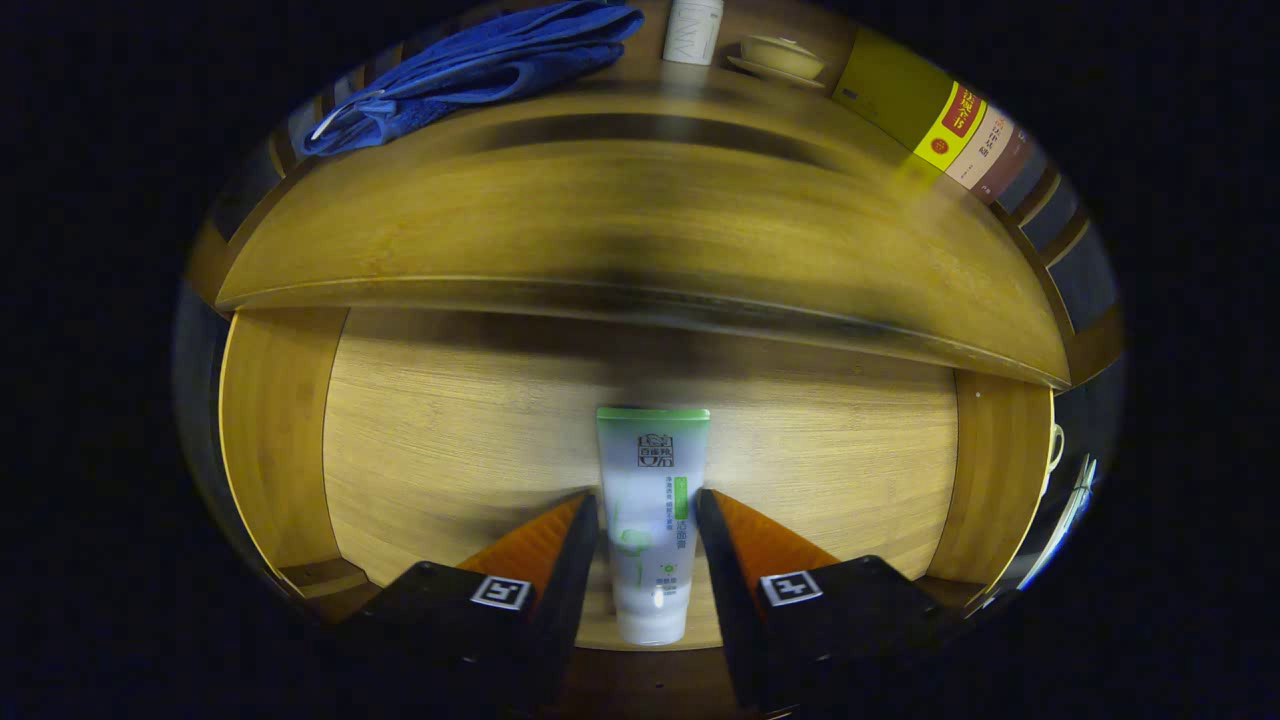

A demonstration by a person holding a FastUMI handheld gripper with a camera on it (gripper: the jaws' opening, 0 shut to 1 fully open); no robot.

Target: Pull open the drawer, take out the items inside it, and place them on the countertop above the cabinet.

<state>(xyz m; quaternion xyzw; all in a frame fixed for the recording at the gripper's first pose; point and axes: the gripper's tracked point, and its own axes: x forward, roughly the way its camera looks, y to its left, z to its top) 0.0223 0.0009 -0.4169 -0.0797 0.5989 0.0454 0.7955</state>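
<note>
— Gripper (pixel 648 520) fingers (pixel 560 560) frame the foreground, one on each side of a white tube with a green cap (pixel 652 520). Are they gripping it?

— Both fingers lie right along the tube's sides, tips level with its middle. They look closed onto it, though whether they truly press on it I cannot tell from where I stand.

— And where is the tube?

— Inside the open wooden drawer (pixel 430 440), lying lengthwise on its floor, green end pointing away from the gripper, toward the back, the rounded white end nearest us.

— What sits above?

— Beyond the drawer, the wooden countertop (pixel 640 220) of the cabinet spreads wide, its front edge overhanging the drawer's back. It looks smeared, as if caught mid-movement.

— Anything on it?

— A crumpled blue towel (pixel 470 70) lies at the far left of the countertop. Further back, near the middle, stands a white container (pixel 693 30), and just to its right a pale lidded bowl on a saucer (pixel 780 55). At the far right, a yellow box (pixel 925 115) with red and white panels lies along the edge.

— Beside the drawer?

— Just past its right wall, a small pale cup handle (pixel 1056 445) peeks out; the rest is too dark to make out.
</note>
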